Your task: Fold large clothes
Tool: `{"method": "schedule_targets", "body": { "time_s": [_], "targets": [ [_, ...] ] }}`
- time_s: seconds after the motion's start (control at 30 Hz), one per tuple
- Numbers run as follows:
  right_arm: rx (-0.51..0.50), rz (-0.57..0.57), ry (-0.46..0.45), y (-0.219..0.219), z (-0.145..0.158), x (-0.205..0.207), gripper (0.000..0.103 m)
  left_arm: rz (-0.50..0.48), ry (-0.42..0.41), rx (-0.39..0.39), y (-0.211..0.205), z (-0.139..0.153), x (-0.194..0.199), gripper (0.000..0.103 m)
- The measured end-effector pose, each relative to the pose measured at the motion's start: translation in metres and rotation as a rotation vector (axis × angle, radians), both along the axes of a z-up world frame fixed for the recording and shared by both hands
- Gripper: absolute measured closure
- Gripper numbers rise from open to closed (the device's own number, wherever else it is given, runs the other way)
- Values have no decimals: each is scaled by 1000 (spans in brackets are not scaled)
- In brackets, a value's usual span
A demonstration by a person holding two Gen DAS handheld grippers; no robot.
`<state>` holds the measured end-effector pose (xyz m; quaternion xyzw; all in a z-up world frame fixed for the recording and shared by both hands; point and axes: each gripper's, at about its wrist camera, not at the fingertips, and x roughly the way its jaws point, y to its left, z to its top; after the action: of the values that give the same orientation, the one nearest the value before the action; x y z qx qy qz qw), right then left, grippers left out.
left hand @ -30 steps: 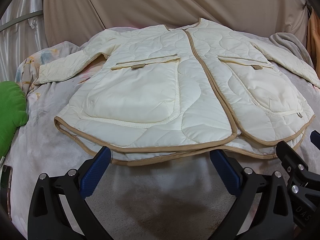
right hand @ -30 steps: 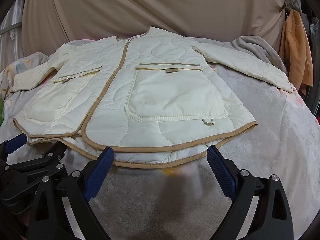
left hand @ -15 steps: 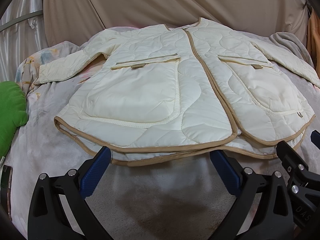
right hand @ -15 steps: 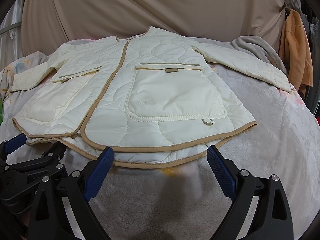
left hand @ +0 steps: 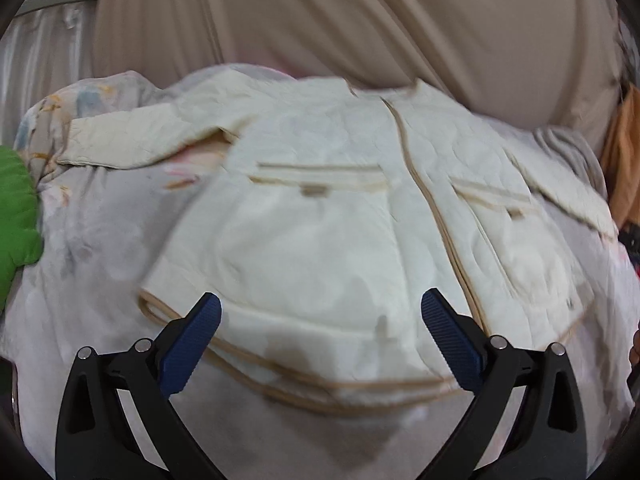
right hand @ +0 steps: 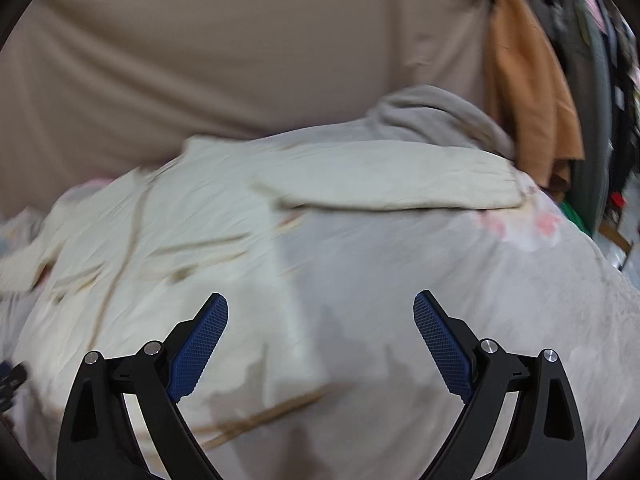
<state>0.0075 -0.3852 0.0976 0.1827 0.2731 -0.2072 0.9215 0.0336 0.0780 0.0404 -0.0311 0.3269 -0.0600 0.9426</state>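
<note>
A cream quilted jacket (left hand: 320, 216) with tan trim lies front up and spread flat on a grey blanket (left hand: 100, 272), both sleeves stretched outward. My left gripper (left hand: 320, 340) is open and empty, over the jacket's lower left hem. My right gripper (right hand: 320, 344) is open and empty, over the jacket's right side (right hand: 180, 240) where it meets the blanket (right hand: 440, 280). The right sleeve (right hand: 400, 184) runs across ahead of it. Both views are motion-blurred.
A green cushion (left hand: 14, 216) sits at the left edge. A beige curtain (left hand: 360, 20) hangs behind the bed. An orange garment (right hand: 528, 80) hangs at the right, with a crumpled grey cloth (right hand: 436, 116) below it.
Both grippers have moved forward over the jacket. The left one now points a little leftward, the right one has swung right toward the right sleeve. Both stay open.
</note>
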Motion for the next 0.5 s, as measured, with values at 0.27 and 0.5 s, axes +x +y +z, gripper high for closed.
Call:
{"method": "schedule_targets", "body": {
  "time_s": [0.27, 0.5],
  "targets": [
    [276, -246, 8, -187, -51, 46, 21, 73, -67, 17, 35, 23, 44, 5],
    [461, -372, -6, -259, -87, 88, 23, 121, -70, 33, 49, 25, 76, 5]
  ]
}}
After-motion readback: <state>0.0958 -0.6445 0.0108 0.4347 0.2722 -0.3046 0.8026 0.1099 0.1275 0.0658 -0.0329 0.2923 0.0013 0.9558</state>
